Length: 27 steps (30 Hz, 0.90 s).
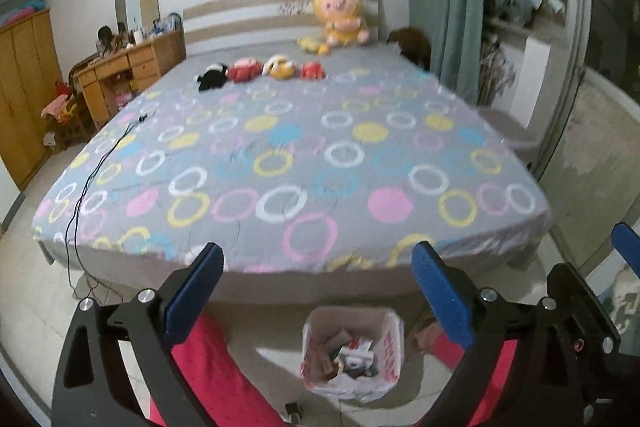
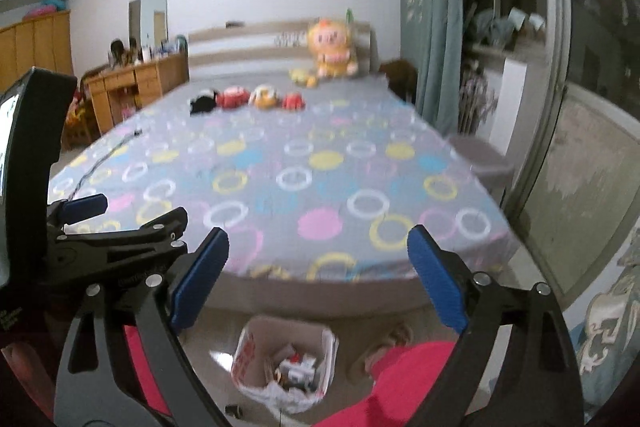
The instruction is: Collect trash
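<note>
A small bin lined with a white, red-printed plastic bag (image 1: 390, 347) stands on the tiled floor at the foot of the bed, between a person's red-trousered legs. Mixed trash (image 1: 352, 355) lies inside it. My left gripper (image 1: 318, 251) hangs above the bin, open, with nothing between its blue pads. The right wrist view shows the same bin (image 2: 246, 351) and its trash (image 2: 298, 367) below my right gripper (image 2: 318, 235), which is also open and holds nothing. The left gripper's fingers (image 2: 84, 205) show at that view's left edge.
A bed with a grey sheet of coloured rings (image 1: 280, 155) fills the room ahead. Small plush toys (image 1: 260, 69) and a big yellow doll (image 1: 340, 19) lie near the headboard. A black cable (image 1: 96, 167) runs over its left side. A wooden desk (image 1: 128, 67) stands left, a curtain (image 1: 452, 7) right.
</note>
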Tool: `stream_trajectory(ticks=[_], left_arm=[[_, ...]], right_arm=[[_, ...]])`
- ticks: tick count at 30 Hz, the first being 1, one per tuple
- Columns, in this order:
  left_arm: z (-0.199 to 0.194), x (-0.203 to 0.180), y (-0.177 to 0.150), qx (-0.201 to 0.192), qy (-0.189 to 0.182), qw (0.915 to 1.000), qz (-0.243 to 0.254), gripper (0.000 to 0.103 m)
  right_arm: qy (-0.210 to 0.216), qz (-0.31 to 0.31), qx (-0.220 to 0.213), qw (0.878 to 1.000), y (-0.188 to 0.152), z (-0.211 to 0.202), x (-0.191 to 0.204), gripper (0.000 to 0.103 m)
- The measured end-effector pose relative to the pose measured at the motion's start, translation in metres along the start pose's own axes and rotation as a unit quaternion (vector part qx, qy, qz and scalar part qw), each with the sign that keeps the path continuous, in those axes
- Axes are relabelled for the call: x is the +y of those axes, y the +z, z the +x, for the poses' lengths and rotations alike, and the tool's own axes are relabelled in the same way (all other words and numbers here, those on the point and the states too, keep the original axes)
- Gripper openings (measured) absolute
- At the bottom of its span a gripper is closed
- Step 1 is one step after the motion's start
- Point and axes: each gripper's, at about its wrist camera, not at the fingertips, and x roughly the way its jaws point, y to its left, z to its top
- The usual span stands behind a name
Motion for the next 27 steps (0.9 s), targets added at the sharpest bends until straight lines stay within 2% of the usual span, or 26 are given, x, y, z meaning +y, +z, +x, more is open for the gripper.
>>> stream_trajectory(ticks=[2,8,15,27], left_arm=[[-0.013,0.002,0.003,-0.016,-0.005,0.9999,-0.005,0.093],[-0.036,0.005,0.005,-0.047,0.010,0.9987,-0.017,0.095],[-0.040,0.006,0.004,-0.044,0.022,0.9987,-0.016,0.095],[-0.034,0.010,0.004,-0.026,0.017,0.9994,-0.013,0.095]], right_arm=[[-0.005,-0.002,-0.018,1.000,0.005,-0.013,0.001,0.091],[-0.015,-0.009,-0.044,0.999,0.014,-0.032,0.001,0.092],[-0.025,-0.014,-0.047,0.998,0.016,-0.035,0.003,0.092],[-0.031,-0.014,-0.043,0.998,0.018,-0.037,0.006,0.092]])
